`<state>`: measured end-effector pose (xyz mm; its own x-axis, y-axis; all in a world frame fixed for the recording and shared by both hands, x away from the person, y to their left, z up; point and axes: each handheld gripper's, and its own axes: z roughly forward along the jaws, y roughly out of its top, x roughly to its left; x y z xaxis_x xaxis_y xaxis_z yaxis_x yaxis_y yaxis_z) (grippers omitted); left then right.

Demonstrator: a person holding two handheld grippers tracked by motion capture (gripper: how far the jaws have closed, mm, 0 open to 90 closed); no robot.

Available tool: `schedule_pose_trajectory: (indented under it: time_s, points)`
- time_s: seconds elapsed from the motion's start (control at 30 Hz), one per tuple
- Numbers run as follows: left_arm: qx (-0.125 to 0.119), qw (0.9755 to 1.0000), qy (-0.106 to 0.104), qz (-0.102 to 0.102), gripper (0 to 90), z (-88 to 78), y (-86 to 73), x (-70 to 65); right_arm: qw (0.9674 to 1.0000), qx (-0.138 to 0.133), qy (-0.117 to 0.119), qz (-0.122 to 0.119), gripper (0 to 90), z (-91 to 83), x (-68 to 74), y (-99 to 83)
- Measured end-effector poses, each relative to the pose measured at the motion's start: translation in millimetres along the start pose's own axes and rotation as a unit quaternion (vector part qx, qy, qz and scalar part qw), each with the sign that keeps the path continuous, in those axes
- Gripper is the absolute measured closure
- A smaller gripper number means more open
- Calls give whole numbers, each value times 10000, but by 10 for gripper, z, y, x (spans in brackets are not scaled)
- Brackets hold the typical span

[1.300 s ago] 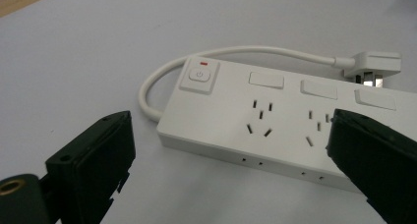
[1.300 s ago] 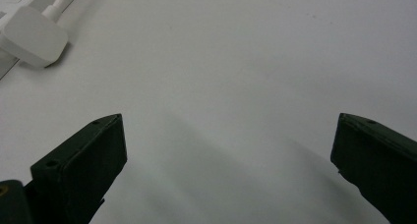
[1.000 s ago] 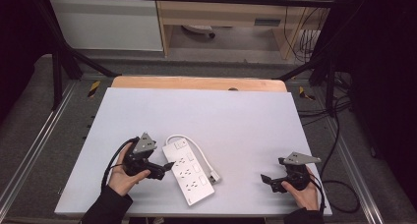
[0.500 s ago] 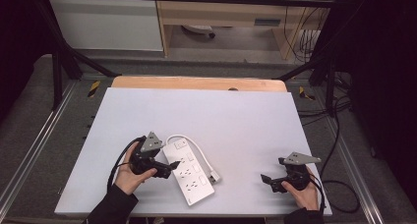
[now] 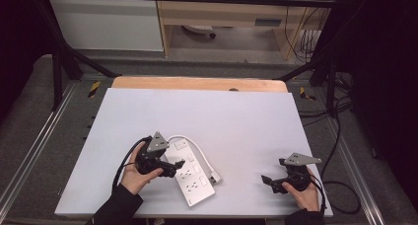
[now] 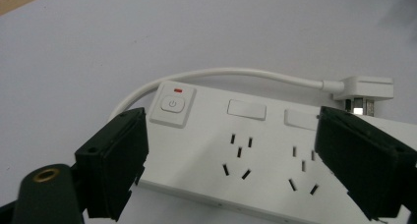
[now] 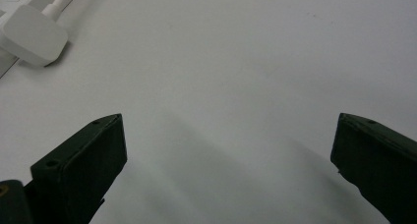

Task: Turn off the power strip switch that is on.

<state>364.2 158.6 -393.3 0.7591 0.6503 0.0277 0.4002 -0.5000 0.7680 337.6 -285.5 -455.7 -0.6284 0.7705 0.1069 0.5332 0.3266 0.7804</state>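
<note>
While wide apart, left hand-held gripper seemingly over power strip

A white power strip lies on the white table, its cable looped beside it.

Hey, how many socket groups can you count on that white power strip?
3 show in the high view on the strip: one beside the left claw, one mid-strip, one at the near end. The claw may hide more; its own view shows two, with the button beyond.
</note>
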Motion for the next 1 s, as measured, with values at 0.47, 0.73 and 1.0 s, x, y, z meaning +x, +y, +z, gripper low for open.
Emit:
schedule_pose_trajectory:
  time_s: [0.47, 0.73, 1.0]
  points:
    - [-31, 10000, -53, 15, 285, 90, 49, -51, 10000, -4, -1, -2, 11, -4, -1, 0]
    - [-36, 10000, -32, -30, 371, 127, 55, -59, 10000, -5, -4, -5, 11, -2, 0, 1]
    - [-9, 10000, -15, -43, 462, 182, 61, -78, 10000, 2, -8, -14, 11, 0, -1, 0]
